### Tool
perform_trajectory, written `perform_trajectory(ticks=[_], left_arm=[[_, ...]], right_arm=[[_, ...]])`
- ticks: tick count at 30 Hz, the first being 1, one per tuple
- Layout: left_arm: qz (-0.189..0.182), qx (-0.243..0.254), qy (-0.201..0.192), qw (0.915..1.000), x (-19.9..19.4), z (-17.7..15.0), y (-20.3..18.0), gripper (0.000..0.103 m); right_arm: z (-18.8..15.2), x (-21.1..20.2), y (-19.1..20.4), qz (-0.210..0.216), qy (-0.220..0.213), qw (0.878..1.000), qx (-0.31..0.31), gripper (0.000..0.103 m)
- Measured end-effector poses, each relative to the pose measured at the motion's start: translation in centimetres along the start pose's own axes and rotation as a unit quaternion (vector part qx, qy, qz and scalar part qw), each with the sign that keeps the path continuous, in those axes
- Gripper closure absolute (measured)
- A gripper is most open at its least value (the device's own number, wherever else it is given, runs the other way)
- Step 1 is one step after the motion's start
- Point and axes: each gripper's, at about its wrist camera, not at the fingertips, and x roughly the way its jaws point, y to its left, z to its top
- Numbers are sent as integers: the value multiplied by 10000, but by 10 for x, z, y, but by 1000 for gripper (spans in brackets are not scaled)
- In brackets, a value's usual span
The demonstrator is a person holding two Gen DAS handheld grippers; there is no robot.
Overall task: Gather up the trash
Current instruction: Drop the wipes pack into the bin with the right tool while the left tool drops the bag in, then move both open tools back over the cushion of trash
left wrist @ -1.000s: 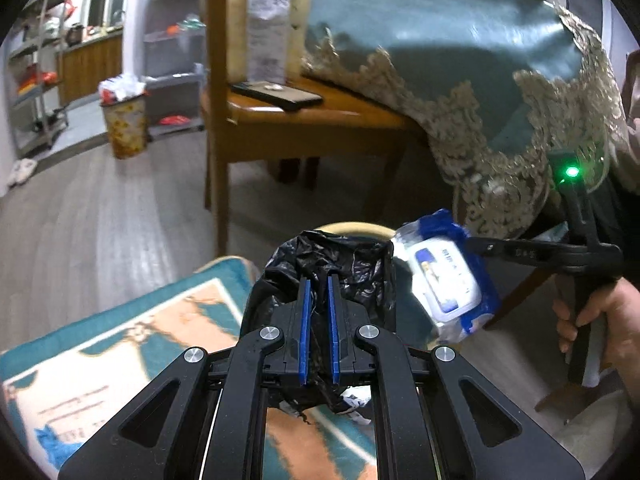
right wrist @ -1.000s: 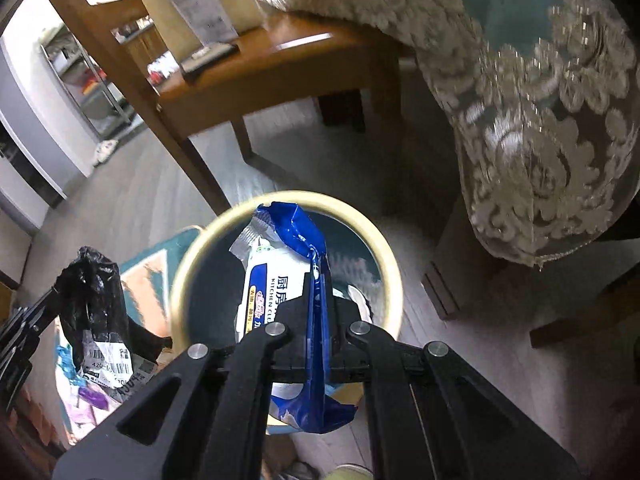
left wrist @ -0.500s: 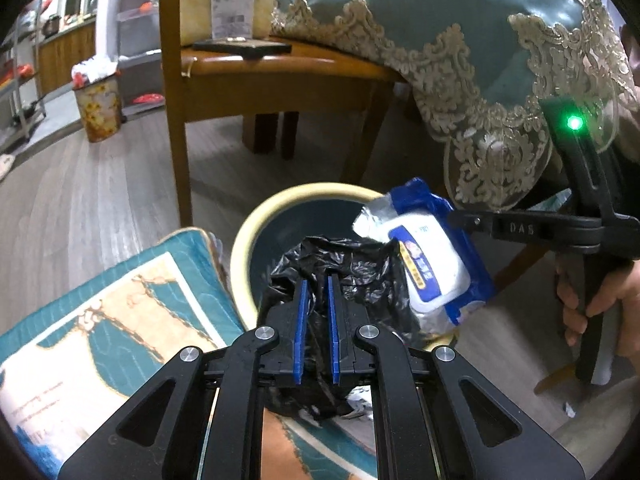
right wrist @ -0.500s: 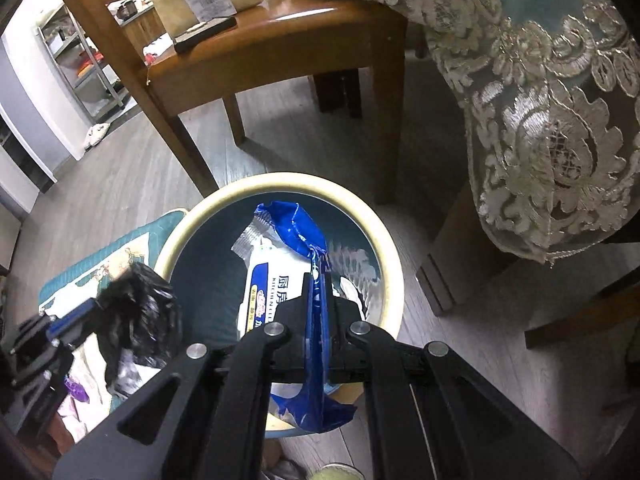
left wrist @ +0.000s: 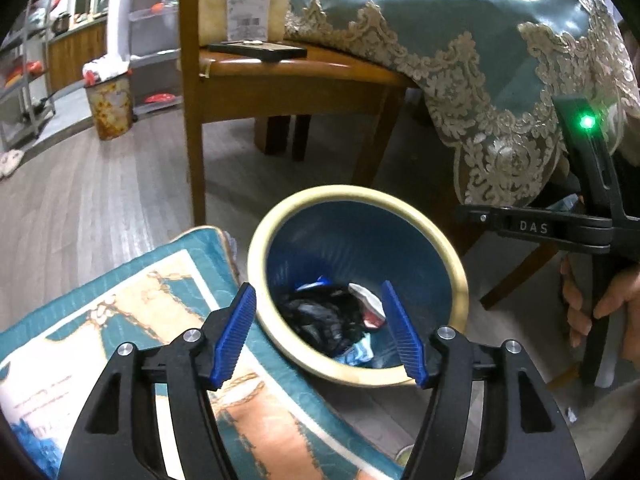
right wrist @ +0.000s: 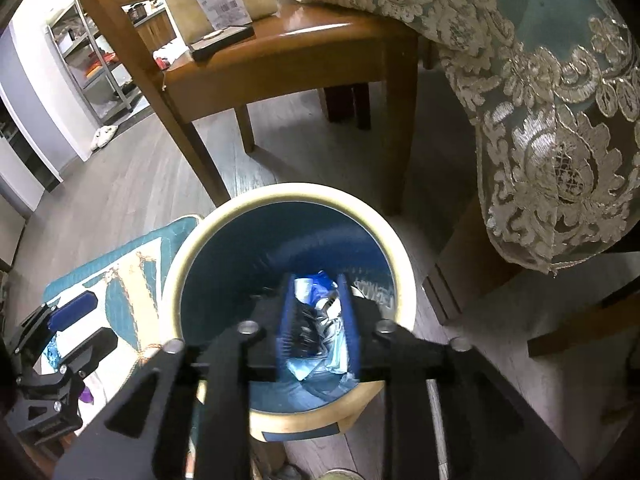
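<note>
**Both grippers over the bin, jaws parting, nothing held**

My left gripper (left wrist: 318, 330) hangs over the near rim of the waste bin (left wrist: 276, 216), tilted downward. Its jaws are opening; the blue pads (left wrist: 236, 330) stand wide apart with only air between them. Through the gap I look straight into the bin.

My right gripper (right wrist: 316, 320) points steeply down into the same bin (right wrist: 188, 264). Its jaws are opening too, though far narrower than the left. Nothing is pinched between its blue pads; what shows between them lies on the bin's floor below.

Trash: at the bottom of the bin I see a crumpled black plastic bag (left wrist: 320, 320) and, against it, the blue-and-white wipes pack (right wrist: 316, 286). Other pale scraps lie around them; I cannot tell what they are.

From the left wrist view, the right gripper's black frame crosses the right edge with a green light (left wrist: 587, 122) lit, and a hand (left wrist: 600, 304) wrapped on its handle.

Surroundings: the bin has a cream rim and a dark blue inside. It stands on grey wood flooring just beside a teal patterned mat (left wrist: 120, 320). Behind it is a wooden chair (left wrist: 288, 80) with a dark flat device (left wrist: 258, 51) on the seat. A teal tablecloth with lace edging (left wrist: 480, 92) hangs down to the right. A small patterned bin (left wrist: 110, 108) stands well apart at far left.
</note>
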Motion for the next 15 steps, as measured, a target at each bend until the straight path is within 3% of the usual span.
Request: perform_trajectory(ticks=[2, 3, 4, 10, 15], left_arm=[[83, -8, -13, 10000, -5, -1, 5, 36], [124, -25, -21, 9999, -7, -1, 7, 35], [190, -65, -50, 9998, -11, -2, 12, 32], [835, -120, -162, 9963, -37, -10, 31, 11], [1181, -236, -313, 9922, -70, -16, 46, 9]], right_arm=[[1, -1, 7, 22, -25, 10000, -74, 70], [2, -1, 9, 37, -40, 9999, -99, 62], [2, -2, 12, 55, -67, 9999, -122, 53], [5, -8, 34, 187, -179, 9992, -308, 20], [8, -9, 55, 119, -230, 9990, -377, 9]])
